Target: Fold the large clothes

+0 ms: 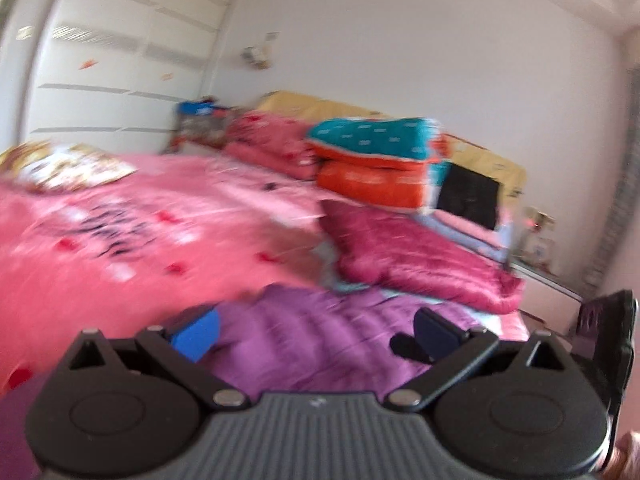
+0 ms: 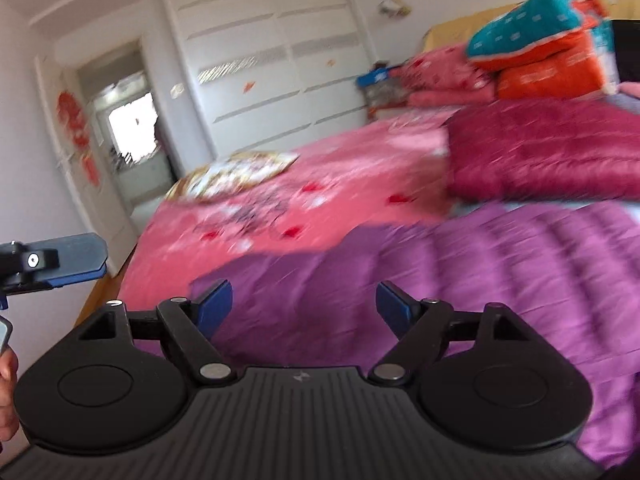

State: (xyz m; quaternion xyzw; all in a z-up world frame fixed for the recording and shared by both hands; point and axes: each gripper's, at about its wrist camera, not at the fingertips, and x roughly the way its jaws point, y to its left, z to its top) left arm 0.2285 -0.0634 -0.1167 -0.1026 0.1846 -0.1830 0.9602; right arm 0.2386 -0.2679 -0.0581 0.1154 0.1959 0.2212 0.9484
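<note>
A purple quilted down coat (image 1: pixel 320 340) lies spread on the near edge of the bed; it also shows in the right wrist view (image 2: pixel 480 272). A magenta quilted coat (image 1: pixel 412 256) lies folded beyond it, also in the right wrist view (image 2: pixel 552 152). My left gripper (image 1: pixel 316 332) is open and empty just above the purple coat. My right gripper (image 2: pixel 304 308) is open and empty over the purple coat's near left part. Both views are blurred by motion.
The bed has a pink patterned cover (image 1: pixel 120 232). Folded teal and orange quilts (image 1: pixel 384 160) and pink pillows (image 1: pixel 272 140) are stacked at the headboard. A patterned cushion (image 2: pixel 240 172) lies at the bed's far side. A white wardrobe (image 2: pixel 272 52) and open doorway (image 2: pixel 128 128) stand behind.
</note>
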